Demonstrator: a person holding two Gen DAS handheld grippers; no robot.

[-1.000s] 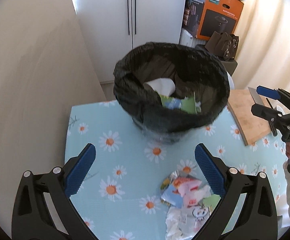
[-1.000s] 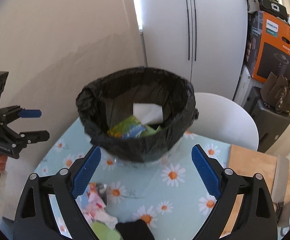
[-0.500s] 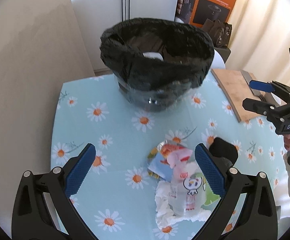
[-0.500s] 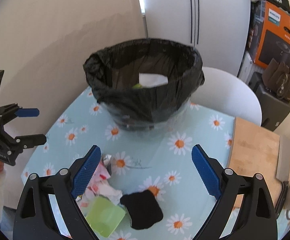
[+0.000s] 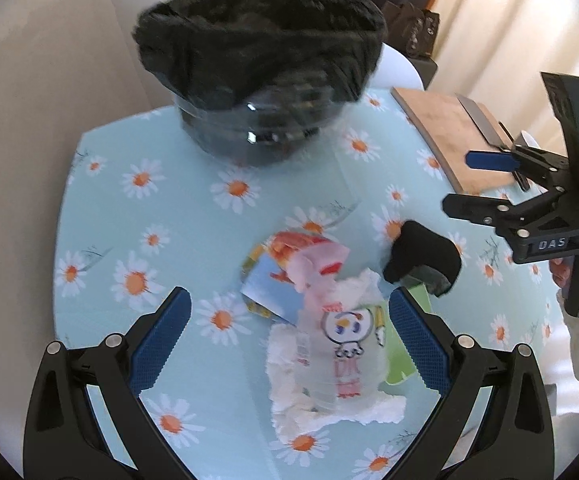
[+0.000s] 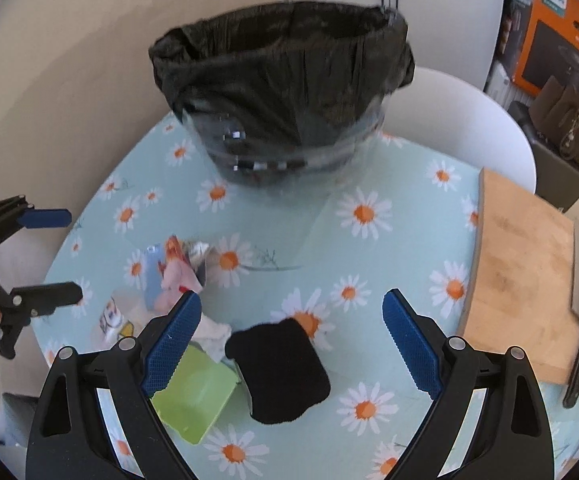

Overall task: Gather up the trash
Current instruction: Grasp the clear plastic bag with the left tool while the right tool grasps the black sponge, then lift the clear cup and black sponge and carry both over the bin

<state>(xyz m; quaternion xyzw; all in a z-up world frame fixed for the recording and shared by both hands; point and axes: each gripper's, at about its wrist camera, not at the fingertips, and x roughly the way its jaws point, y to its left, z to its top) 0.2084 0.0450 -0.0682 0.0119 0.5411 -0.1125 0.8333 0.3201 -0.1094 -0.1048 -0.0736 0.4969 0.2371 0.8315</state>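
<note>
The heap of wrappers point(image 5: 321, 320) now lies between the left tool's point(image 5: 285, 340) spread, empty fingers; a second ago the bin point(image 5: 261, 80) filled that view. The black cloth point(image 6: 277, 368) sits just ahead of the right tool point(image 6: 293, 344), also apart and empty. Both have pulled back for another pickup.

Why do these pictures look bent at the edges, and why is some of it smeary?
Left wrist view: fisheye lens curves the daisy-print tablecloth; the black-lined bin and pile of paper wrappers are motion-blurred. Right wrist view: same bending, dark corners, bin rim smeared, small glare on its clear wall.
</note>
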